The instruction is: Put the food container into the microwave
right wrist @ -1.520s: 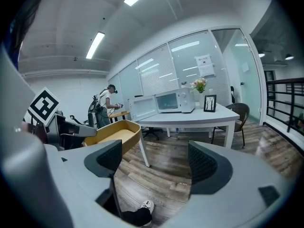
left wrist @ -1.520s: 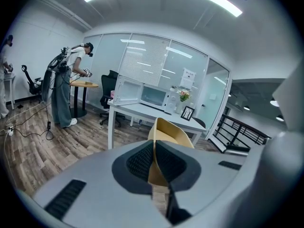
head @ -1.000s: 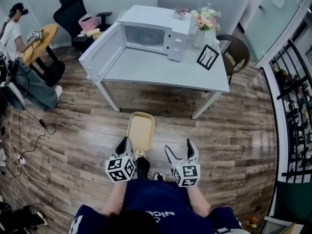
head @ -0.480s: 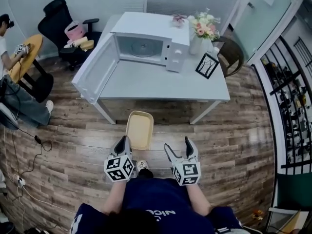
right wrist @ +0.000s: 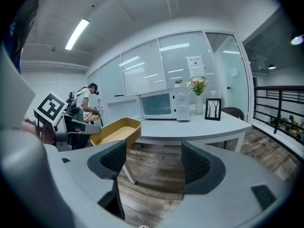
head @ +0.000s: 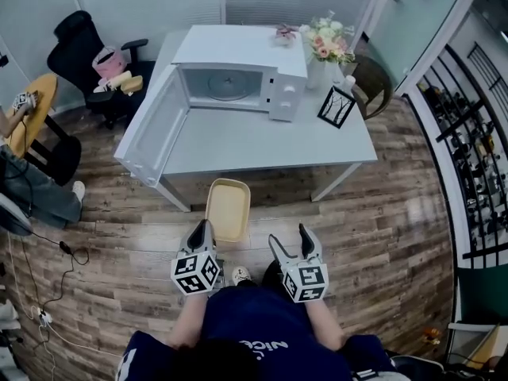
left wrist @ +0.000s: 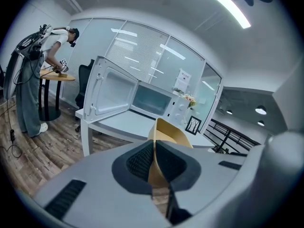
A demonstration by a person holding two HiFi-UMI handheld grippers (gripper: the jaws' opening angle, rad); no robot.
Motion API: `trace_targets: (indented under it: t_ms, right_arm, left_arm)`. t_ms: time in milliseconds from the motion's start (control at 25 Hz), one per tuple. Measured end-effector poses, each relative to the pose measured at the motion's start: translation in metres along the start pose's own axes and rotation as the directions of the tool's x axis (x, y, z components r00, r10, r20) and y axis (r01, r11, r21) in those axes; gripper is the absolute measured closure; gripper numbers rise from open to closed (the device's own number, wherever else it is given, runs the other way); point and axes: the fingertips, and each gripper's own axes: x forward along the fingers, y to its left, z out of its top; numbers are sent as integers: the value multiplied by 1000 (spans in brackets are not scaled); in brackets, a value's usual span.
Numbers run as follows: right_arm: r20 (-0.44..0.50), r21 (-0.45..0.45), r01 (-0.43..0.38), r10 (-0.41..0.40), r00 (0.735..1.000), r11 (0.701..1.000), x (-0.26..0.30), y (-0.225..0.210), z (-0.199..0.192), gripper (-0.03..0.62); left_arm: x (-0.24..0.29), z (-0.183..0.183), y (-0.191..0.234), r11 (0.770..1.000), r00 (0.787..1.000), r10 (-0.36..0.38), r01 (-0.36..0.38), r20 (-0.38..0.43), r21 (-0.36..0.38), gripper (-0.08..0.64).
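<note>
— Where's the food container (head: 228,209)?
— Clamped by its rim in the left gripper (head: 204,230), nearer the table (head: 270,137) than a second ago, short of the open microwave (head: 238,54).
— Right gripper (head: 289,237)?
— Empty, jaws apart, just closing a little.

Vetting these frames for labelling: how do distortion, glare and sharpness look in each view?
Head view: fisheye bows the table edges, light even, detail sharp. Left gripper view: dark round vignette, ceiling light strip blown out, food container near the lens soft. Right gripper view: same vignette, microwave crisp.
</note>
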Motion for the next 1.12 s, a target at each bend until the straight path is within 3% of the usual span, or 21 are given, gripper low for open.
trace_targets:
  t_ms: [280, 480, 1120]
  right_arm:
    - [-34, 13, -8, 8, 999, 1000, 22, -8, -5, 235]
    - [-60, 13, -72, 73, 996, 997, 60, -16, -3, 238]
    - [-72, -71, -268, 263, 962, 961, 207, -84, 78, 241]
  left_arm:
    - [14, 10, 1, 1000, 1000, 27, -27, 3, -9, 540]
    - [40, 22, 9, 996, 997, 80, -79, 12, -36, 540]
    - [156, 70, 4, 965, 973, 227, -220, 34, -142, 540]
